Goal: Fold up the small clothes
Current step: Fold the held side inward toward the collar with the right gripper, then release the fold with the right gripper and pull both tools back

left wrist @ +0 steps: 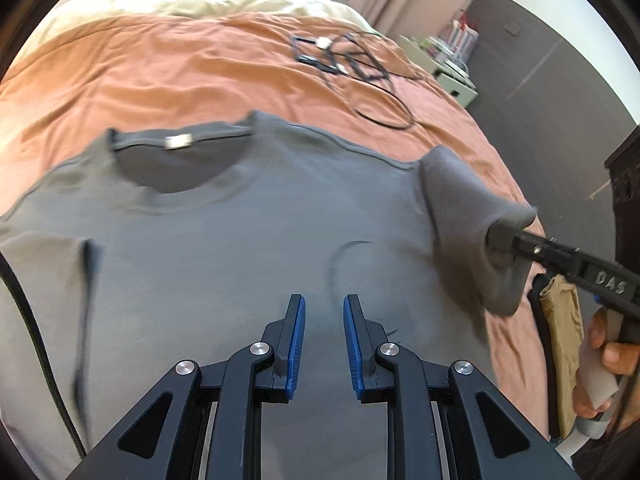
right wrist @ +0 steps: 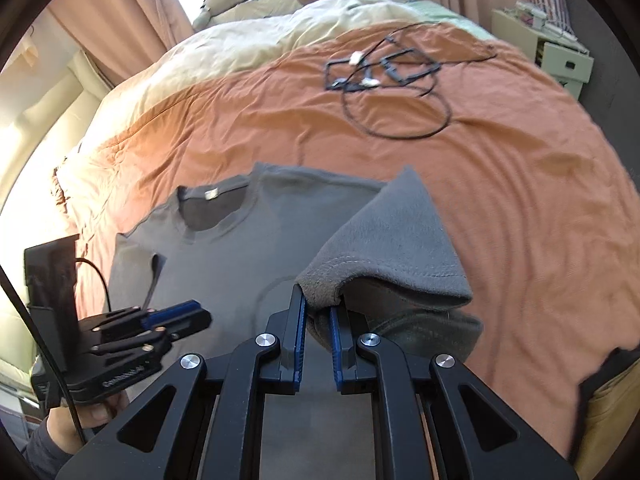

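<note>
A small grey T-shirt lies front up on the orange bedspread, neckline towards the far side. Its left sleeve is folded in over the body. My right gripper is shut on the hem of the right sleeve and holds it lifted above the shirt; it also shows in the left wrist view. My left gripper is open and empty, low over the shirt's chest; it also shows in the right wrist view.
A tangle of black cables with white plugs lies on the bedspread beyond the shirt. A cream duvet and soft toys lie at the head end. A white bedside cabinet stands at the right. A tan cloth hangs at the near right edge.
</note>
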The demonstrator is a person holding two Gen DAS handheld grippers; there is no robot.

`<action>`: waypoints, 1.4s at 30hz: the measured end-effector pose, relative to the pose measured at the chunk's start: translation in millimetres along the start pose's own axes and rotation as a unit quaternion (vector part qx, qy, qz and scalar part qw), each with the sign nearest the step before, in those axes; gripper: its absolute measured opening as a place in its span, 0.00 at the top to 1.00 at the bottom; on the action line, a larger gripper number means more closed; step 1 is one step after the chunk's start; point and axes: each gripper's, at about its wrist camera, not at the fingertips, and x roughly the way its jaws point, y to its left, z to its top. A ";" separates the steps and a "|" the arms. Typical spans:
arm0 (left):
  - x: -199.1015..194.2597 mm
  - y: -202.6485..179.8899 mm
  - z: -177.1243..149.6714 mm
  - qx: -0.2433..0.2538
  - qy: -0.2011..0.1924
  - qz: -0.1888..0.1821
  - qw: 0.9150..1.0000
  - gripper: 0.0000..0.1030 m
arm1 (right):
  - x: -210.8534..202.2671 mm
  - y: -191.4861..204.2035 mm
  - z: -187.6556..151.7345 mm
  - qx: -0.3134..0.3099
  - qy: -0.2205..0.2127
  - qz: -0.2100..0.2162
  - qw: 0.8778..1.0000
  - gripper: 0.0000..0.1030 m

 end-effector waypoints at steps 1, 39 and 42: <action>-4.8 5.9 -1.8 -0.003 -0.002 0.002 1.000 0.79 | 4.4 4.0 -1.4 0.004 0.003 0.004 1.000 0.90; 73.9 -16.1 5.8 0.026 0.041 0.039 0.998 0.49 | 45.5 -72.4 -57.2 0.021 0.047 -0.108 0.993 0.61; 54.9 -17.2 -4.7 0.027 0.034 0.039 0.998 0.49 | 30.8 -64.0 -60.3 0.009 0.032 -0.115 0.993 0.61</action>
